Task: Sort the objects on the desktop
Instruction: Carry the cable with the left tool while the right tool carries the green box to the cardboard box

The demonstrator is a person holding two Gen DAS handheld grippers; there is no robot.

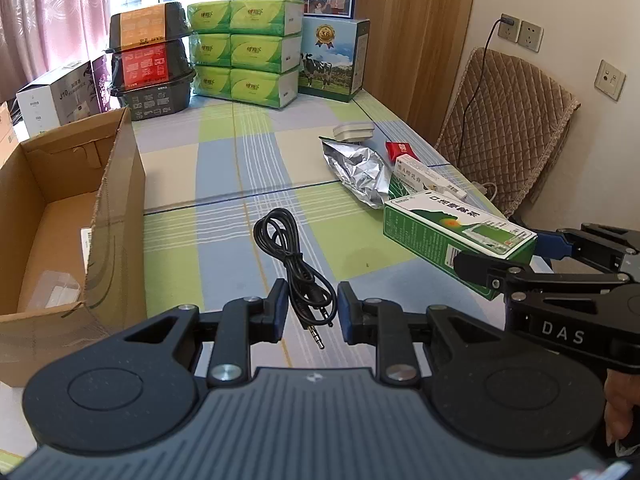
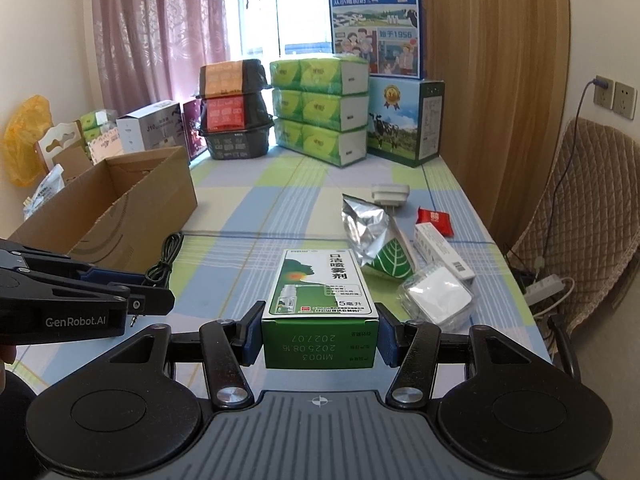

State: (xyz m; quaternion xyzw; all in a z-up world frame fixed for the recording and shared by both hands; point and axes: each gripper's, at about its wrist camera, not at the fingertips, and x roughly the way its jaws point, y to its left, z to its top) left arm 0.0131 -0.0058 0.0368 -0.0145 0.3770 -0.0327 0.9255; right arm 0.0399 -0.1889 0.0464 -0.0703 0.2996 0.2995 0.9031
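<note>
Covering table, checked cloth [image 2: 248, 220]; pink curtains [image 2: 160, 32], padded chair [image 2: 576, 200] nearby.

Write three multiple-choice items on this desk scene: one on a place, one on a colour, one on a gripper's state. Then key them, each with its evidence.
1. Where does the black audio cable lie?
A. in the cardboard box
B. on the checked tablecloth, between the left gripper's fingers
C. on the chair

2. What colour are the stacked tissue packs?
A. green
B. red
C. white

3. What state is the right gripper in?
A. open over the foil pouch
B. shut on nothing
C. shut on the green spray box

Key: 1 B, the cable rests on the tablecloth and the left gripper is open around its plug end. 2 A, the wrappers are green. 3 C, both pads press the sides of the green spray box.
</note>
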